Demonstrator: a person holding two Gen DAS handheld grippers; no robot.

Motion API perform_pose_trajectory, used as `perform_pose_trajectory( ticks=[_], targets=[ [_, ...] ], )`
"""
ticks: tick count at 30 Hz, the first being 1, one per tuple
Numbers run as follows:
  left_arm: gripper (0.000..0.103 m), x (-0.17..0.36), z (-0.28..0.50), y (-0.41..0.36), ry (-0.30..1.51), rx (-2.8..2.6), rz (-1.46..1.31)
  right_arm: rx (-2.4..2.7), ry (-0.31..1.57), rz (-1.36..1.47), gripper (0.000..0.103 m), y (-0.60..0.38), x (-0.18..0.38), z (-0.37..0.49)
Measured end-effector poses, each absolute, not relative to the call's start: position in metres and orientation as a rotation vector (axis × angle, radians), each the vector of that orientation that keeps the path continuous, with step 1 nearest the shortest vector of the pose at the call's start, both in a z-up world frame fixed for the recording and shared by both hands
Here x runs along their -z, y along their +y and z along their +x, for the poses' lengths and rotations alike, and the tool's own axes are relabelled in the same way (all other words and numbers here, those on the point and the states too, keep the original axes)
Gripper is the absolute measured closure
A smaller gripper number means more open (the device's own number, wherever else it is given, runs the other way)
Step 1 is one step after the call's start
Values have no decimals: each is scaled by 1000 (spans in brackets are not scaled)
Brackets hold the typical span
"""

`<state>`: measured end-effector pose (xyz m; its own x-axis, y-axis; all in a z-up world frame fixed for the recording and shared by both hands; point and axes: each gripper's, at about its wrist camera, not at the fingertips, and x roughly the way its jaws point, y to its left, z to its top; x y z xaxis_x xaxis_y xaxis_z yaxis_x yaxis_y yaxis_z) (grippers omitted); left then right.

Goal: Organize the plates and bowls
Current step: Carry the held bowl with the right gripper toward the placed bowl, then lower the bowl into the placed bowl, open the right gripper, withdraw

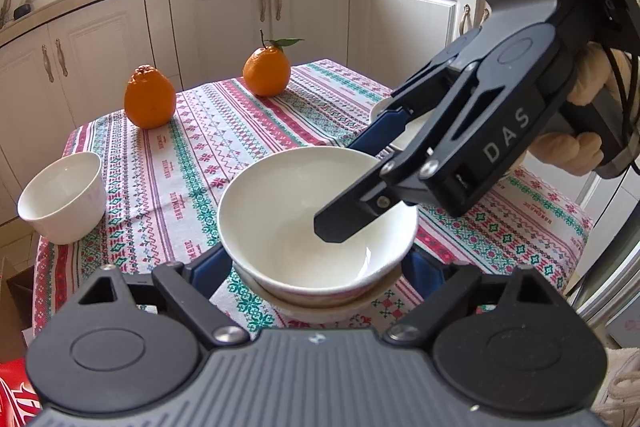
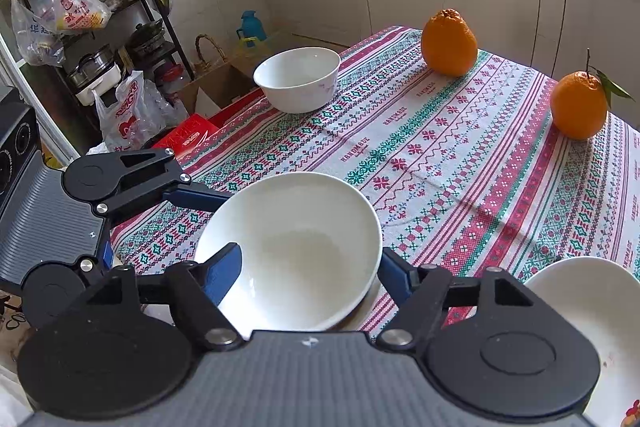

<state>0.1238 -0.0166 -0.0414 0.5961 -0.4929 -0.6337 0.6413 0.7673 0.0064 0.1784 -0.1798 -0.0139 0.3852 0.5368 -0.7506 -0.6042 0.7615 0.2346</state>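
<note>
The right gripper (image 1: 360, 183) slants down from the upper right, its fingers (image 1: 340, 223) straddling the rim of the wide bowl (image 1: 304, 203) stacked on another dish, while the left gripper (image 1: 316, 267) reaches level with fingers spread wide around that bowl's base.

Sunlit kitchen — white cabinets (image 1: 224, 15)

Two oranges (image 1: 150, 98) (image 1: 266, 71) are sitting well apart on the desk, which is wearing a patterned tablecloth (image 1: 208, 147). White cabinets (image 1: 224, 15) are standing behind. Plastic bags (image 2: 64, 7) are hanging on a black shelf (image 2: 160, 23).
</note>
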Motion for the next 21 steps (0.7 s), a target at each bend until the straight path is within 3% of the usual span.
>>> perform_pose_trajectory(
  ticks=[7, 10, 21],
  targets=[
    [6, 37, 117, -12, 628, 654, 256, -727, 873, -98, 4, -178, 6, 173],
    [3, 33, 113, -7, 615, 650, 246, -727, 856, -116, 0, -175, 2, 171],
    [1, 16, 120, 46, 559, 541, 199, -741, 815, -200, 0, -148, -14, 185]
  ],
)
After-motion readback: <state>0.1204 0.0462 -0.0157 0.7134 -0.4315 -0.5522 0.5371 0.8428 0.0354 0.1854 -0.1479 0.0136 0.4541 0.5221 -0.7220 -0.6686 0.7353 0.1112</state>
